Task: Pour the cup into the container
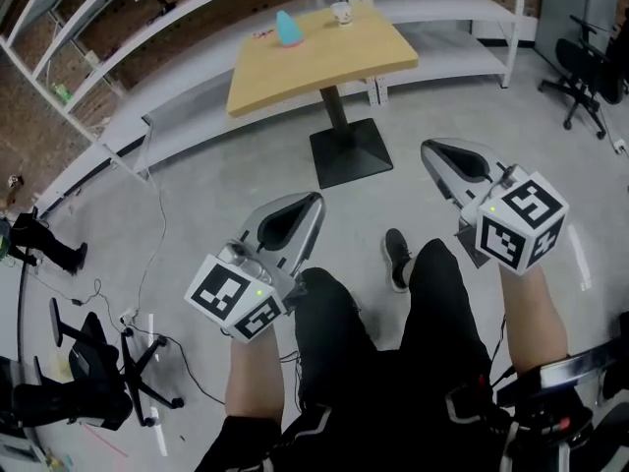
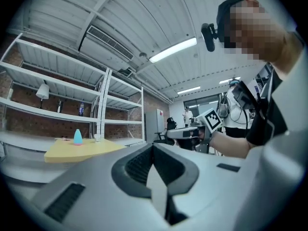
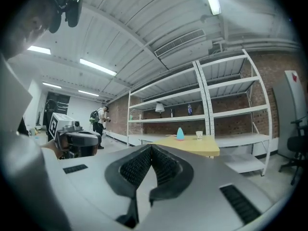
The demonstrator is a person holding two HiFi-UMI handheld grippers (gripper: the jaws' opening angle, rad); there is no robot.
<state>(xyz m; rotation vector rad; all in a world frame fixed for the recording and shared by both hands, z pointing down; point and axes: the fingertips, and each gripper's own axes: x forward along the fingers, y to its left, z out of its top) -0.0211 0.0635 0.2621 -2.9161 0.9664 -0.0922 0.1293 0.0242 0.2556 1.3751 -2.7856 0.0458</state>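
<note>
Standing well back from the work surface, both tools held level over grey floor. Leftmost, white shelving (image 1: 187, 101) along the brick wall. Next, left gripper (image 1: 313, 205): jaws brought together at the tips, nothing between them; confirmed in the left gripper view, ribbed pads (image 2: 139, 165) meeting at the apex with only an empty notch behind. Ahead, well apart from both grippers: wooden table (image 1: 324, 67) on a single black pedestal. Near its far edge, left item: container (image 1: 288, 29), pale blue, cone-like with a rounded top, upright, set on the tabletop. Just to its right, apart and not touching: cup (image 1: 341, 13), small, whitish, upright, also near the far edge; contents not readable at this range. Same order in the right gripper view, blue container left of cup, both tiny against the shelving. Between the two tools, lower in the head view: black trousers and one dark shoe (image 1: 396, 257). Further right, right gripper (image 1: 432, 153): jaws likewise closed tip to tip, holding nothing; in its own view, black ribbed pads (image 3: 137, 165) touching at the front. Far right, black office chair (image 1: 580, 67) on the floor beside the shelving.
</note>
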